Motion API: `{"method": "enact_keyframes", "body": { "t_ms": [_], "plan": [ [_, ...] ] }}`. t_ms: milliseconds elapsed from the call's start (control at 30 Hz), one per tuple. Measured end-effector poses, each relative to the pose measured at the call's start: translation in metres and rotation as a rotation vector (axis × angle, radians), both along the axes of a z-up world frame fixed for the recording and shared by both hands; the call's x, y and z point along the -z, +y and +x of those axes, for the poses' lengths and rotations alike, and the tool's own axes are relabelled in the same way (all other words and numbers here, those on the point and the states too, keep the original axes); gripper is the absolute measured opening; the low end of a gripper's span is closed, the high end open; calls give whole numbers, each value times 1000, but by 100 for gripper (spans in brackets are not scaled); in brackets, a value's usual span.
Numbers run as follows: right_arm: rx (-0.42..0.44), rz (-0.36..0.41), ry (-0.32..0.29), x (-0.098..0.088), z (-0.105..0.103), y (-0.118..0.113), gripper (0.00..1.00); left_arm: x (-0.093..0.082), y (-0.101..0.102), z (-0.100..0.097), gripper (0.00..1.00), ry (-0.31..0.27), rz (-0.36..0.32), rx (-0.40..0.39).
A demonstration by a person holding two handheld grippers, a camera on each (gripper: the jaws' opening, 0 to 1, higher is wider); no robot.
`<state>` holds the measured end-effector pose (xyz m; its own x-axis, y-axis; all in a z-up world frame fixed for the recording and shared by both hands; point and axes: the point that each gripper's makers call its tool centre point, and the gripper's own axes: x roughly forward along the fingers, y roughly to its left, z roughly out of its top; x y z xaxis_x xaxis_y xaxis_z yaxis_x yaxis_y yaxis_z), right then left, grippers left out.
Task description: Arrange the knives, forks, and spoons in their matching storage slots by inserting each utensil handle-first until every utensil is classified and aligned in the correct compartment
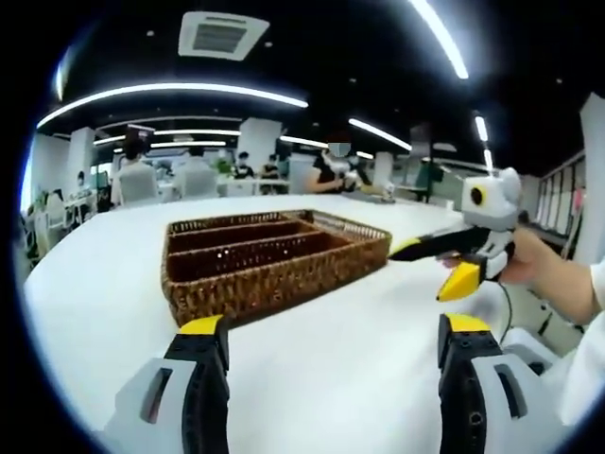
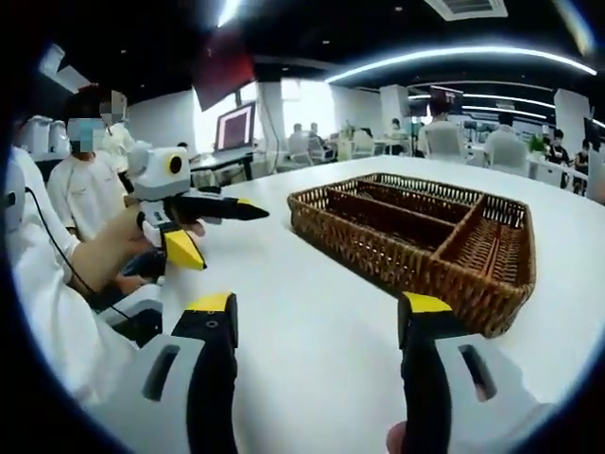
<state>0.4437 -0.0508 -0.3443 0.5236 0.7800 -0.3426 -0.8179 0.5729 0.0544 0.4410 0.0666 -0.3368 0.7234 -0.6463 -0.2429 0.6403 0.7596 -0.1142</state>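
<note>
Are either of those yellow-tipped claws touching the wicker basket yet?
Apart. In the left gripper view, bare white table lies between the left gripper and the wicker basket. In the right gripper view, the right gripper also stands short of it.

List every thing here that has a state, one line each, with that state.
Wicker cutlery tray: upright on the white table, its visible compartments hold no utensils.
Left claw: open, holding nothing, aimed at the tray.
Right claw: open, holding nothing, tray ahead and to its right.
Table: bare around the tray, no utensils on the part in view.
</note>
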Motion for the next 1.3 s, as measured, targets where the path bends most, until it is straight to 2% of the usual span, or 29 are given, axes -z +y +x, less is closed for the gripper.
{"method": "enact_keyframes", "body": {
  "t_ms": [267,333,600,1000,1300],
  "plan": [
    [55,-14,17,4,-1,-7,75,3,4,-3,92,1,21,-15],
    [75,-36,22,7,-2,-9,76,3,5,-3,93,1,28,-21],
    [97,-42,36,9,-8,-9,79,4,3,-5,92,7,49,-24],
    [101,-44,51,12,-12,-6,82,4,4,-5,93,10,70,-34],
    [103,-73,66,14,-15,-3,84,4,4,-7,94,19,84,-37]
  ]
}}
